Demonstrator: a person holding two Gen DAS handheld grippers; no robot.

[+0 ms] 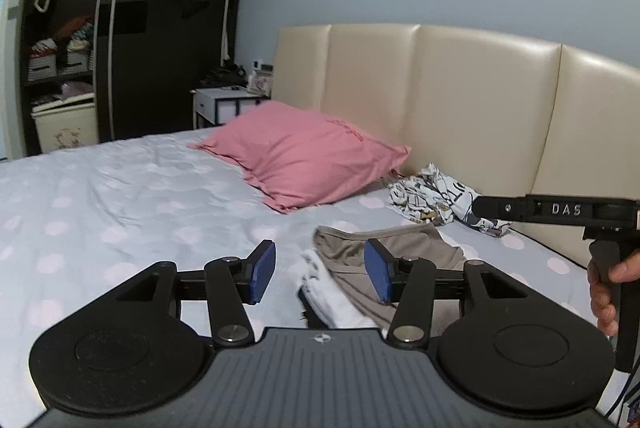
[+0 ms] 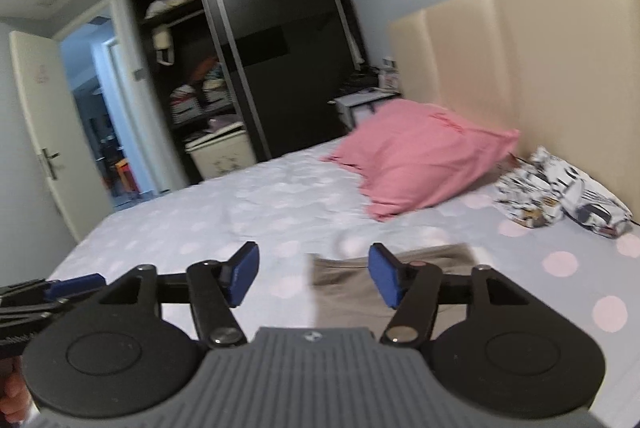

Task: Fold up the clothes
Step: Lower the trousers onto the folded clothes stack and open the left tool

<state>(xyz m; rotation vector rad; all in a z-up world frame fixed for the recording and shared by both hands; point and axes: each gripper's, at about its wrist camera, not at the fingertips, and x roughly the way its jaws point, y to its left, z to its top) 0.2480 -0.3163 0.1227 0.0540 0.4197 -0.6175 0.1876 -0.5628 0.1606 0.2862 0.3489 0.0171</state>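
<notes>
A folded taupe garment [image 1: 404,248] lies on the dotted bedsheet, with a white garment [image 1: 332,296] bunched against its left edge. My left gripper [image 1: 320,272] hovers above both, open, nothing between its blue pads. In the right wrist view the same taupe garment [image 2: 352,288] lies below my right gripper [image 2: 312,276], which is also open and empty. A crumpled black-and-white patterned garment [image 1: 432,199] [image 2: 560,195] rests against the headboard. A hand [image 1: 604,292] grips the right tool's black handle at the left wrist view's right edge.
A pink pillow [image 1: 312,155] [image 2: 420,155] leans by the cream padded headboard [image 1: 460,99]. Beyond the bed stand a white nightstand [image 1: 224,103], a dark wardrobe with open shelves [image 2: 192,75], a storage box [image 2: 224,151] and an open door [image 2: 44,123].
</notes>
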